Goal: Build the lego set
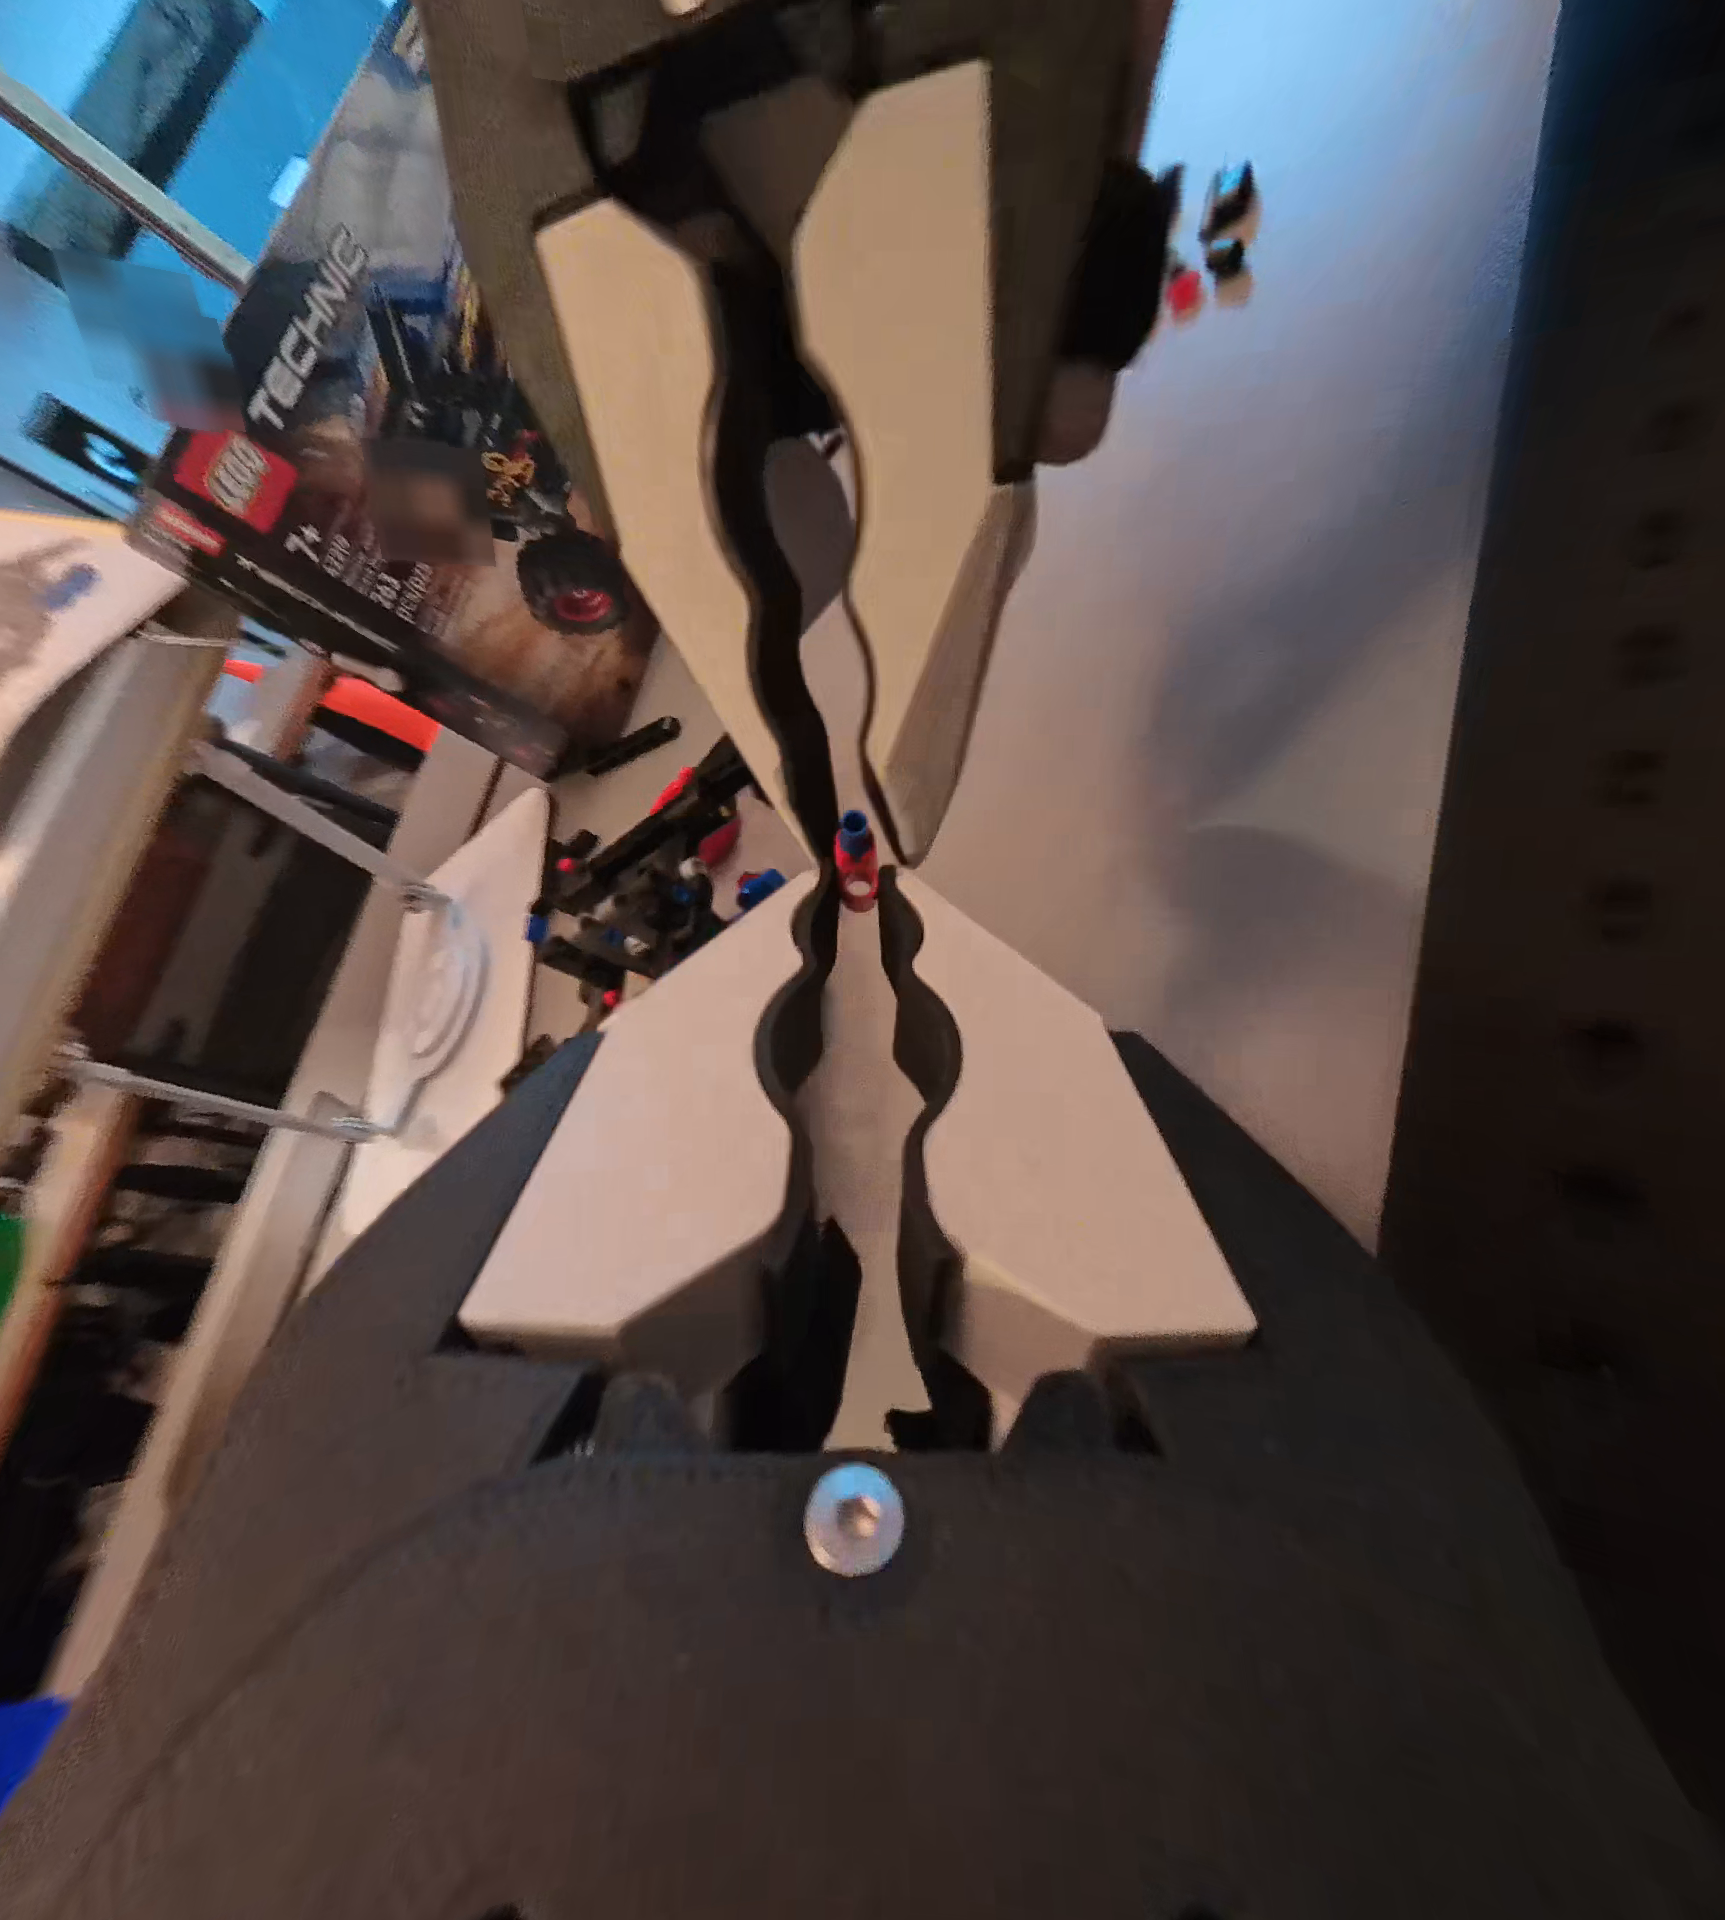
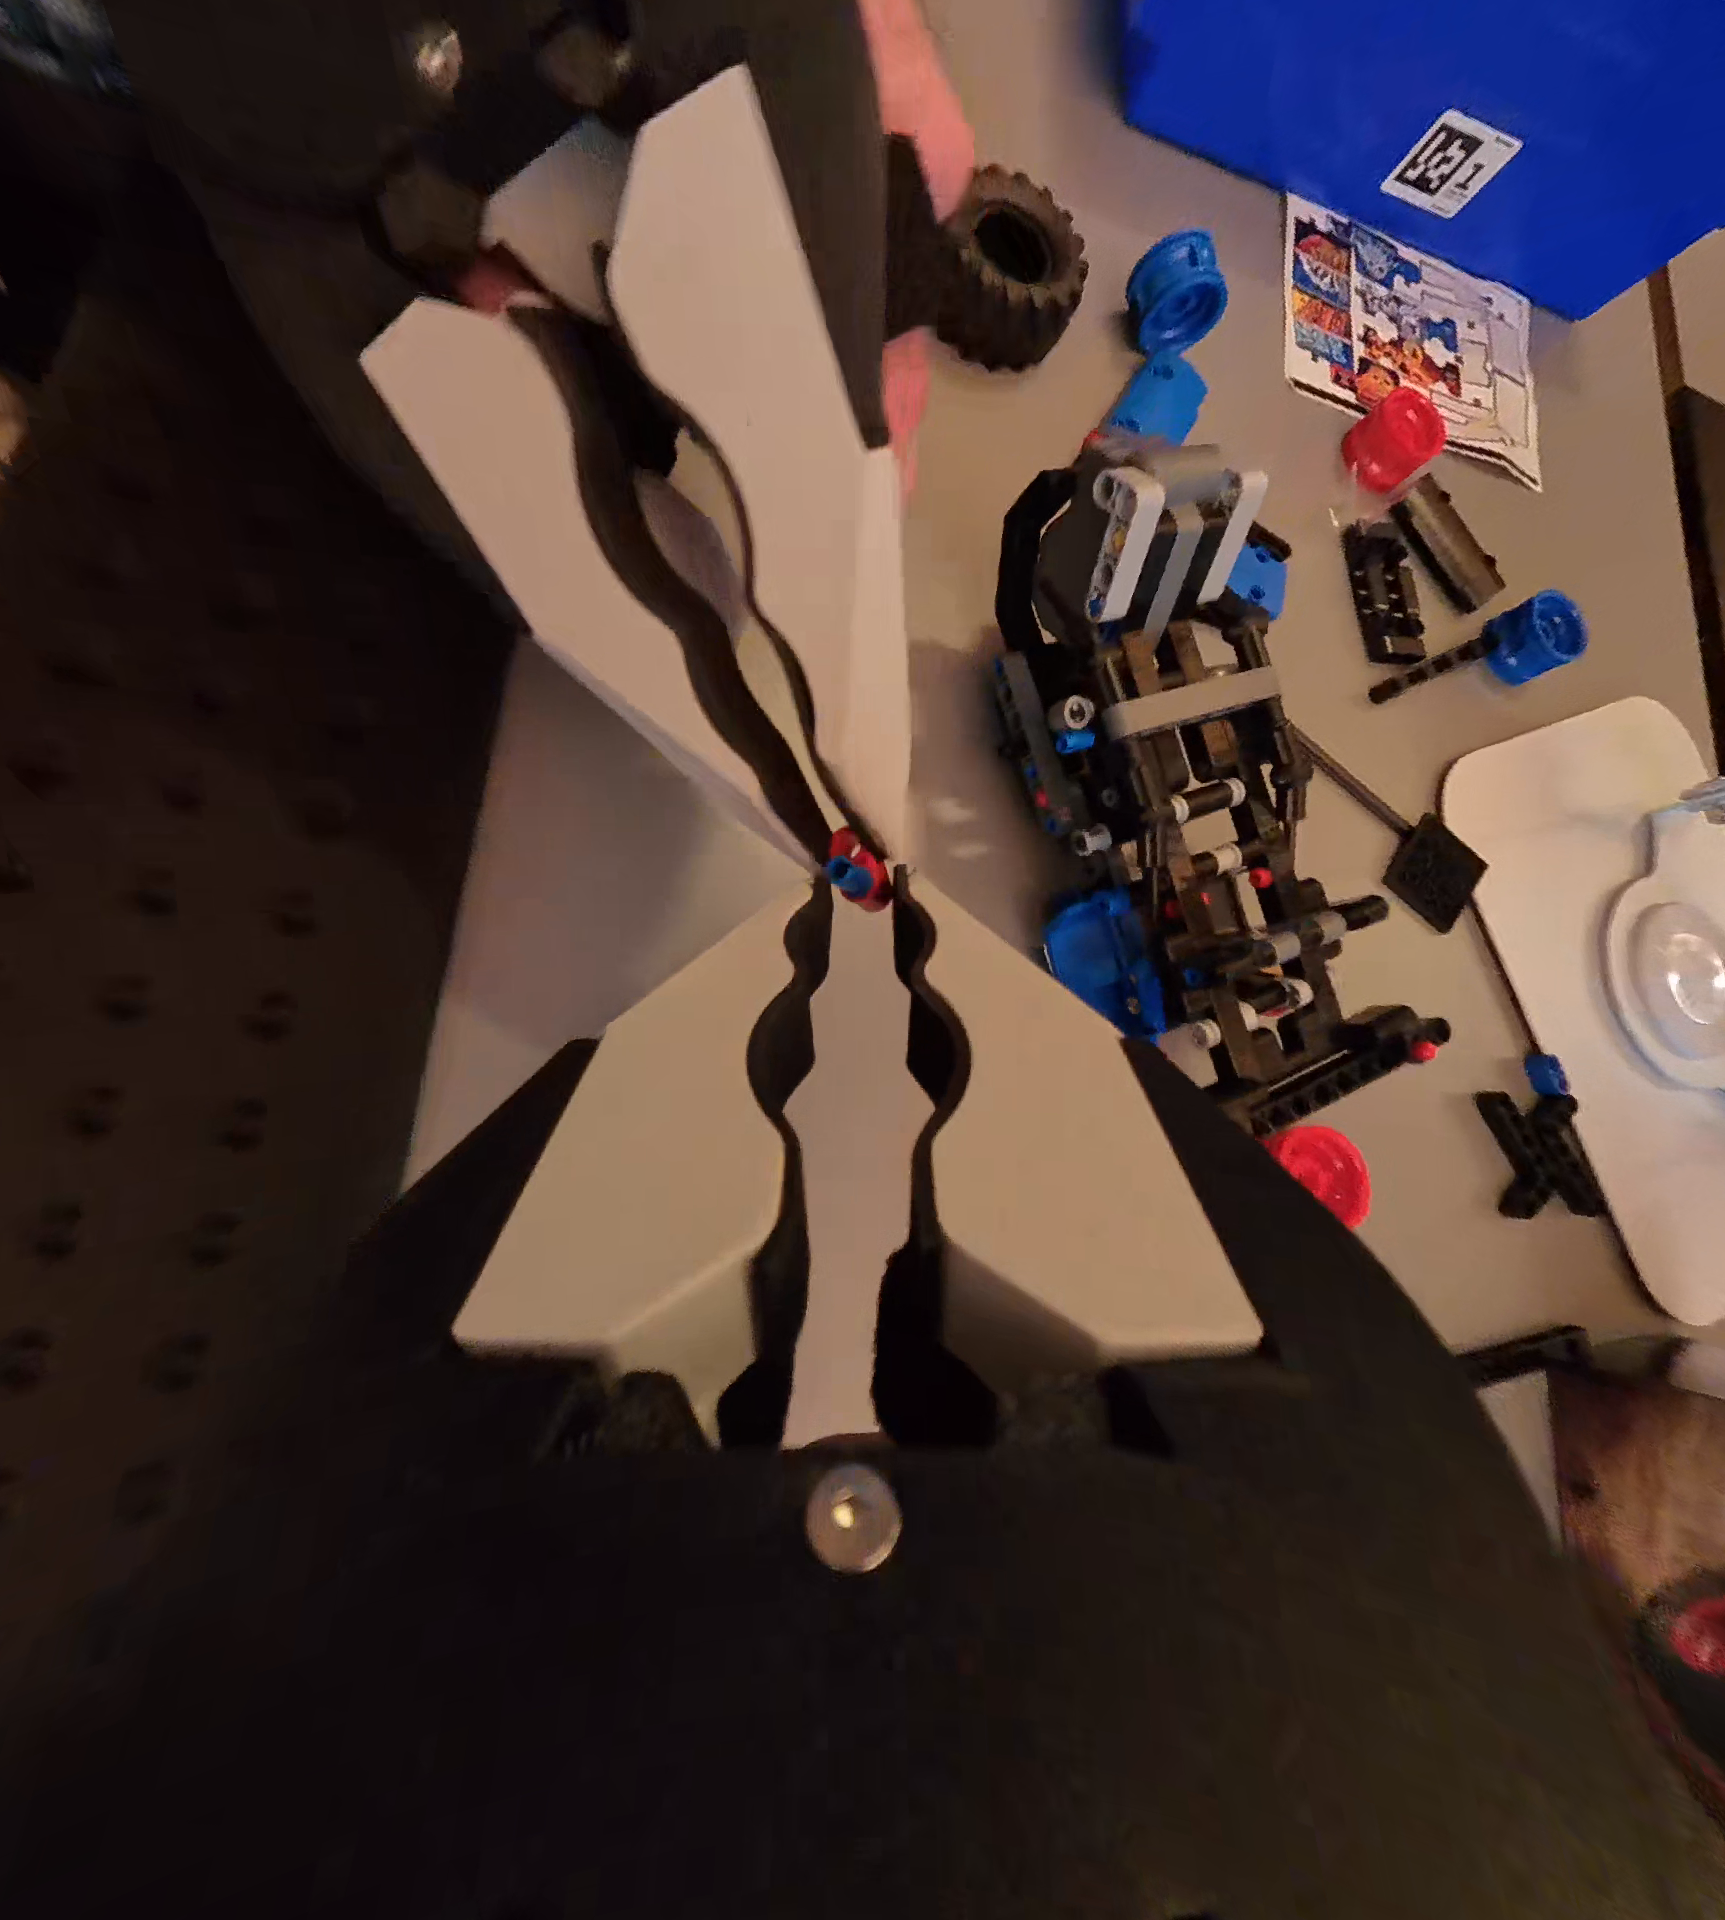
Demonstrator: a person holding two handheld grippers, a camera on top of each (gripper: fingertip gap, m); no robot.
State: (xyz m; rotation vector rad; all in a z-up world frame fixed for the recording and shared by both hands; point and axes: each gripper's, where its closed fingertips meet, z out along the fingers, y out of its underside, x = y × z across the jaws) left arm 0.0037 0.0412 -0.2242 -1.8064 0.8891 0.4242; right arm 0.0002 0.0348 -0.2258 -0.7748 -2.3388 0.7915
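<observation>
A small red connector [image 1: 857, 885] with a blue pin [image 1: 850, 831] stuck in it hangs in the air between the two grippers, which meet tip to tip. My left gripper [image 1: 854, 888] is shut on the red connector. My right gripper [image 2: 860, 881] comes from the opposite side and is shut on the blue pin [image 2: 842, 871], next to the red connector [image 2: 868, 875]. The right gripper [image 1: 856, 836] shows at the top of the left wrist view. The left gripper [image 2: 850, 847] shows at the upper left of the right wrist view. A half-built black and blue chassis [image 2: 1180, 810] lies on the table.
Around the chassis lie a black tyre [image 2: 1014, 270], blue hubs [image 2: 1175, 291], red hubs [image 2: 1320, 1174], black beams [image 2: 1544, 1153] and a sticker sheet [image 2: 1409, 332]. A blue bin [image 2: 1460, 104] stands behind, a white stand [image 2: 1564, 1195] at right. The set's box [image 1: 370, 499] leans nearby. A black perforated board [image 2: 162, 935] borders the table. The grippers are tip to tip, or close to it.
</observation>
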